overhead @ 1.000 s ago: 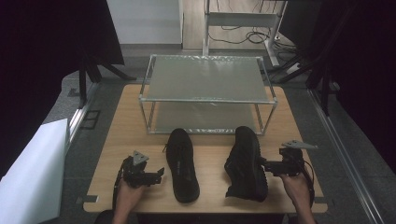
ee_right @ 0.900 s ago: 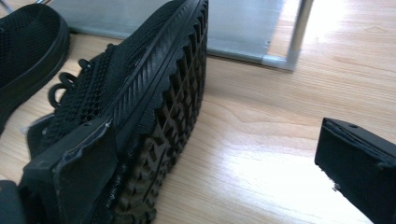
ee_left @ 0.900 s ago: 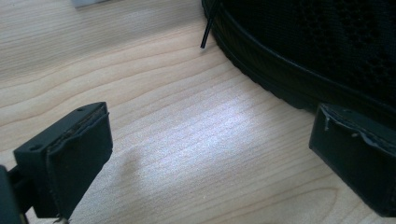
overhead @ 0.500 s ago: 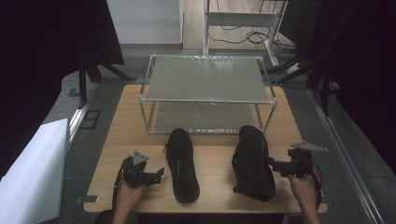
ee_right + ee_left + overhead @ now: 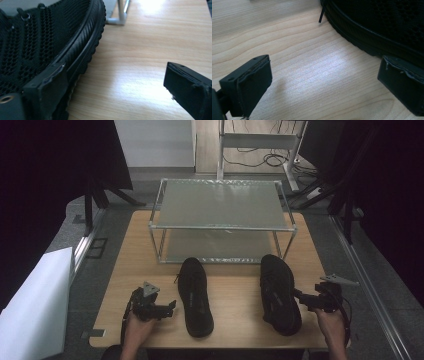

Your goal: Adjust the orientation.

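Black mesh shoes: left shoe [image 5: 195, 295] and right shoe [image 5: 279, 292] on wooden bench [image 5: 235, 292], before metal rack [image 5: 220, 217]. Left gripper [image 5: 167, 309] spread wide beside left shoe. Right gripper [image 5: 300, 297] spread wide, one jaw against right shoe.

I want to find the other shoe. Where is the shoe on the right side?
In the high view, the right shoe lies on the wooden table, toe near the metal rack. The right gripper sits against its right side.
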`<state>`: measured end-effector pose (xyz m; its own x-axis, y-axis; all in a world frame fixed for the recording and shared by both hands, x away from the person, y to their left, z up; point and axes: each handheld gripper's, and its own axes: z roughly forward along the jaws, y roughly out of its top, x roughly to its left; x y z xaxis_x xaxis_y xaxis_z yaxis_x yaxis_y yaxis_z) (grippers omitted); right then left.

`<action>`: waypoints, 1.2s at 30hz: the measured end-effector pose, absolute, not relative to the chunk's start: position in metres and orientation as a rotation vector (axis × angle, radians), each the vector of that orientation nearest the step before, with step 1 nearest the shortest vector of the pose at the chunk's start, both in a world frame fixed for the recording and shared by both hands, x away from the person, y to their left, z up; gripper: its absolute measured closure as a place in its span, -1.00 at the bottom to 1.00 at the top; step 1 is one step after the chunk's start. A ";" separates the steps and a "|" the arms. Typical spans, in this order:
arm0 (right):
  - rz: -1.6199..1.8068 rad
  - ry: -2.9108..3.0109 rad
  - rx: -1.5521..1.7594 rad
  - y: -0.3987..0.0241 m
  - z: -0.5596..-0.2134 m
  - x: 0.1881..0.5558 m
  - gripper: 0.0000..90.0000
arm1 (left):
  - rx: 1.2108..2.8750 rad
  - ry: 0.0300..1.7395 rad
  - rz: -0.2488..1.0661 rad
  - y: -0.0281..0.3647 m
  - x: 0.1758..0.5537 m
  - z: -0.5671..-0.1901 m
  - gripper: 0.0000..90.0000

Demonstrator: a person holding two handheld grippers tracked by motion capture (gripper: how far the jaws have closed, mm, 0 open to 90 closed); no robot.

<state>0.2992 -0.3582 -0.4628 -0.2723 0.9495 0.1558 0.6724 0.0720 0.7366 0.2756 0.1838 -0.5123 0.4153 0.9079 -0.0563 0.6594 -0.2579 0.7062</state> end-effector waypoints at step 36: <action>1.198 2.024 1.621 -0.365 -0.462 0.290 -0.93 | 1.902 1.335 0.444 0.177 0.269 -0.497 -0.97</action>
<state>0.2897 -0.3649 -0.4616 -0.3283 0.9060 0.2673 0.6702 0.0240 0.7418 0.2687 0.1770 -0.4969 0.3941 0.9089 -0.1364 0.6459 -0.1683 0.7447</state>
